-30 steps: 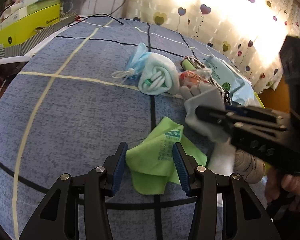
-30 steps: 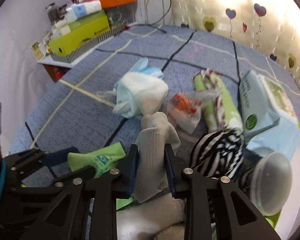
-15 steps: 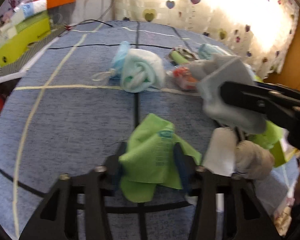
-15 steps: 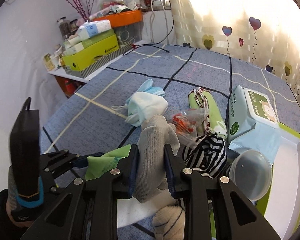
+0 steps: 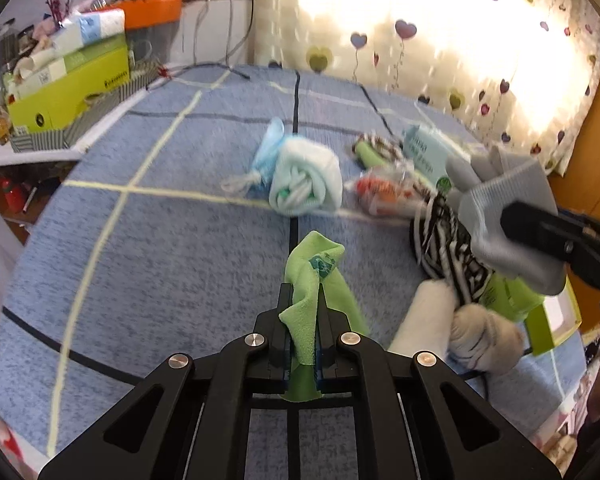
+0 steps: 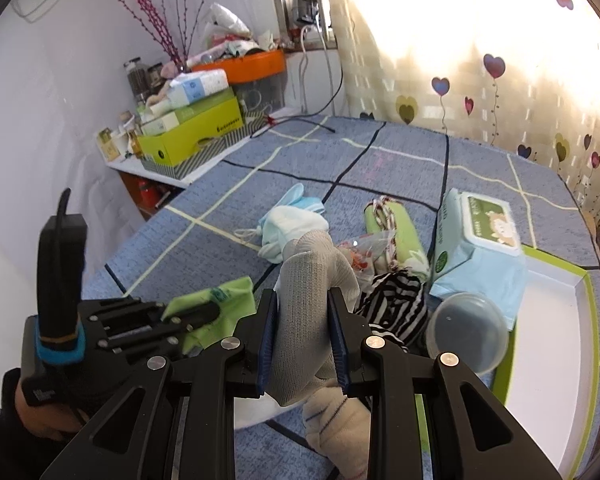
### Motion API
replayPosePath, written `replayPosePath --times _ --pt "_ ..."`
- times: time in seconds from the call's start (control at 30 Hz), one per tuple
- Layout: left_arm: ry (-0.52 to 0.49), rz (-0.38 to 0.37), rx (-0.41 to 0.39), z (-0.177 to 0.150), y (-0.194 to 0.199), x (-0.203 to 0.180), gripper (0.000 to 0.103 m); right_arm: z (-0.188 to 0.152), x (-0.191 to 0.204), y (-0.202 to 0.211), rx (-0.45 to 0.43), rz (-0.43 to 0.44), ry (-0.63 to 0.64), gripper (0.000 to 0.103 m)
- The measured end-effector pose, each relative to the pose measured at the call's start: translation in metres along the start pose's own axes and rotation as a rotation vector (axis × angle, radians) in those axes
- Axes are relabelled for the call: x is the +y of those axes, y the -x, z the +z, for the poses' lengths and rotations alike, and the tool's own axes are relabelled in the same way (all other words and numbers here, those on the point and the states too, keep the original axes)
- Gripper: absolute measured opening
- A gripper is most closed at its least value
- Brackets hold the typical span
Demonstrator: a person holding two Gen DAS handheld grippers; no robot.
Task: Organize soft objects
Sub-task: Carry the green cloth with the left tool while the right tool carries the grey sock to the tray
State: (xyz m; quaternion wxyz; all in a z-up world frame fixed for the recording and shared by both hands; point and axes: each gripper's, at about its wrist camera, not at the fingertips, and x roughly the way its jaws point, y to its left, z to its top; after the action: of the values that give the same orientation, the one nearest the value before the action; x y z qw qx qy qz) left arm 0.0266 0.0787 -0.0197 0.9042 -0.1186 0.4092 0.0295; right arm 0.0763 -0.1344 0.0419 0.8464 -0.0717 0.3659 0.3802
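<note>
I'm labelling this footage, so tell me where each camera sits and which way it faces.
Left wrist: on the left tongs, facing along them across the blue bedspread; they pinch the green cloth.
Right wrist: on the right tongs, facing the curtain; they pinch the grey sock; the person's left hand shows.
Shared: cloth, sock, striped sock.

Your right claw pinches the grey sock above the bed; your left claw grips the green cloth.
</note>
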Motion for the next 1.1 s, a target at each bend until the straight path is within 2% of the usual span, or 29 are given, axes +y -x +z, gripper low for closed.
replayPosePath --times 0.27,0.47,0.87,1.1 --pt "-0.011 -0.009 -0.071 0.017 0.028 -0.017 0.008 -0.004 -0.006 0.038 -0.067 -0.021 -0.008 0.024" --pt "-0.052 -0.032 -0.121 0.030 0.047 -0.045 0.008 -0.009 -0.022 0.066 -0.112 -0.057 -0.033 0.024" --pt "-0.160 -0.123 -0.176 0.057 0.065 -0.122 0.008 -0.034 -0.091 0.120 -0.186 -0.152 -0.155 0.024" --pt "-0.229 -0.196 -0.167 0.068 0.059 -0.175 0.008 -0.056 -0.139 0.137 -0.189 -0.207 -0.240 0.024"
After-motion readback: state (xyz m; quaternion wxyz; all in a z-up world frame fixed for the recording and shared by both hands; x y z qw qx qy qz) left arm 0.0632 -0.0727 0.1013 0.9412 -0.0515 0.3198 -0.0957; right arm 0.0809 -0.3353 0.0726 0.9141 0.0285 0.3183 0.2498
